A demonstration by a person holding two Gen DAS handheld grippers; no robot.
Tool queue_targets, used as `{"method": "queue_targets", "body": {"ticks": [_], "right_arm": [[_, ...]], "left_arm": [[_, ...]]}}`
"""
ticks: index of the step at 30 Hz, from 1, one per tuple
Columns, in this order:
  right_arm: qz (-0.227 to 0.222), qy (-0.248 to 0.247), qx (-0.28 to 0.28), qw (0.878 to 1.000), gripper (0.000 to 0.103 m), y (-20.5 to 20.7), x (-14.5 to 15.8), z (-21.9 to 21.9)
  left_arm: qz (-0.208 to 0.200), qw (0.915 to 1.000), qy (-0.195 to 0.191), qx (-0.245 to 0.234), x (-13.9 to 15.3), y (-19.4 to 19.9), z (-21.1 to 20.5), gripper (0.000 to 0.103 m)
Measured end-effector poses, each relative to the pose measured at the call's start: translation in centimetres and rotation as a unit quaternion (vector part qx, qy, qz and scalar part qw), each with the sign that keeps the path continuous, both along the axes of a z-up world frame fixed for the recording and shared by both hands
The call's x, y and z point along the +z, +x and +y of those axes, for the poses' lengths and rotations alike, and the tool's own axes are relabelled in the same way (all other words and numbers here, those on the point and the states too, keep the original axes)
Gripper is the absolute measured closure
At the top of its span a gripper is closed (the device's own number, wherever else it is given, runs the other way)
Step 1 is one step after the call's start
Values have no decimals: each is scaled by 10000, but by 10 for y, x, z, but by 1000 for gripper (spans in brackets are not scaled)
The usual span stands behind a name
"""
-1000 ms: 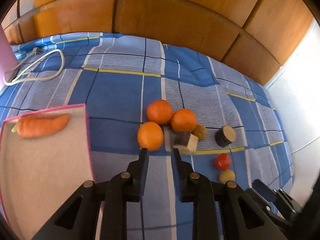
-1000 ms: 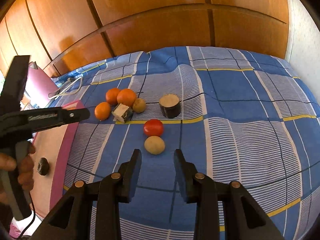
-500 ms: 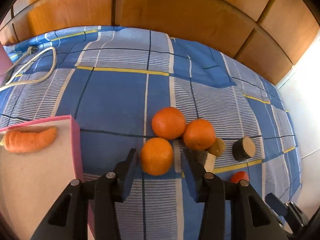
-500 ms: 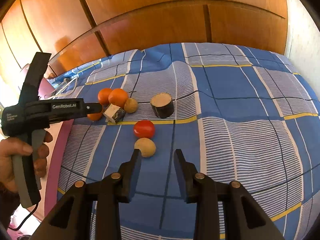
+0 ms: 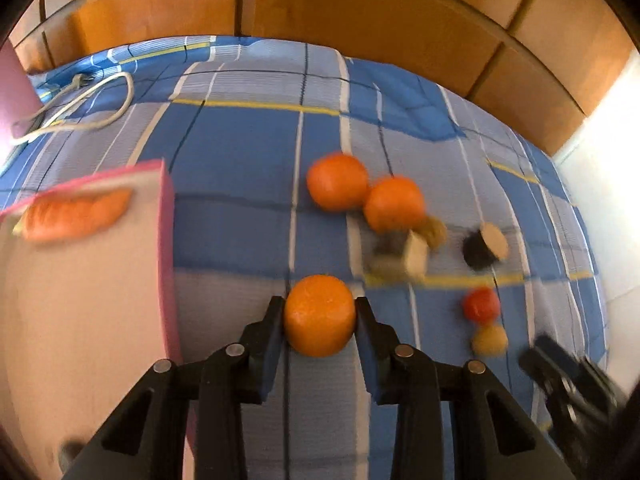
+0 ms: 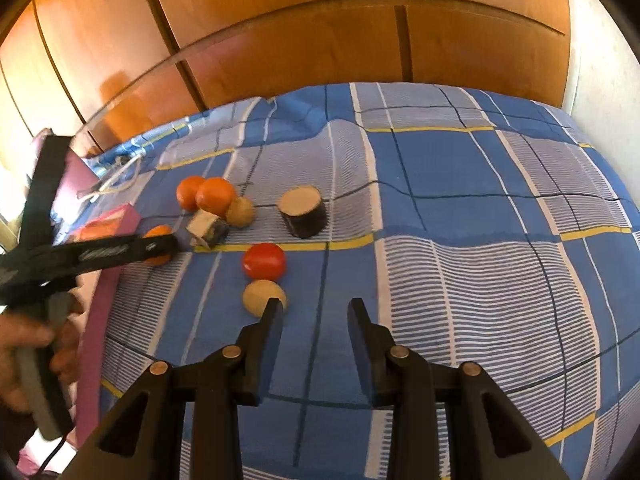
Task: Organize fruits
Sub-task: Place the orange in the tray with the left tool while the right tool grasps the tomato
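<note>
Bed, blue plaid sheet (image 6: 440, 200): left gripper (image 5: 320, 316) fingers clamped on orange (image 5: 320, 314) beside pink tray (image 5: 166, 240) (carrot (image 5: 72, 214) inside). Right gripper (image 6: 314, 312) fingers apart, idle. Two oranges (image 5: 394, 204), tomato (image 6: 264, 261) left; mostly undone.

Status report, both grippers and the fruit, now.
Left gripper shut on orange, beside pink tray. Right gripper open, empty, near tan fruit. Path to tray unobstructed.
</note>
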State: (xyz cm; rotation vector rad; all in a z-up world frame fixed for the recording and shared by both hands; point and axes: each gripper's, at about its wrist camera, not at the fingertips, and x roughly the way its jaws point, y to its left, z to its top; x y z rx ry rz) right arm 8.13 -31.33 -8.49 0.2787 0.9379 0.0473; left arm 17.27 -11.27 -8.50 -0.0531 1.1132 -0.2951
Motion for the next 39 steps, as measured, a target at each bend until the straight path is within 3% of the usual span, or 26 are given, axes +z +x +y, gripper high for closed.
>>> {"method": "queue_targets", "body": {"ticks": [3, 8, 17, 21, 24, 29, 39], "right_arm": [[217, 16, -106, 9997, 69, 1, -12, -5], [172, 315, -210, 9991, 69, -3, -16, -13], [170, 739, 0, 9971, 67, -3, -18, -23], [132, 543, 59, 9984, 68, -3, -11, -20], [-136, 561, 219, 9981, 68, -1, 5, -15], [-387, 576, 735, 9949, 68, 10, 24, 6], [-186, 385, 751, 9963, 68, 31, 10, 17]], "left_arm": [[-131, 9998, 82, -135, 2, -29, -4, 69], [-279, 9987, 261, -327, -5, -56, -19, 68], [-534, 9980, 198, -272, -10, -60, -19, 68], [-577, 9978, 158, -277, -11, -63, -17, 68], [-636, 9975, 142, -282, -12, -64, -17, 68], [-717, 9968, 174, -301, -12, -67, -18, 68], [-763, 9966, 155, -282, -13, -67, -18, 68]]}}
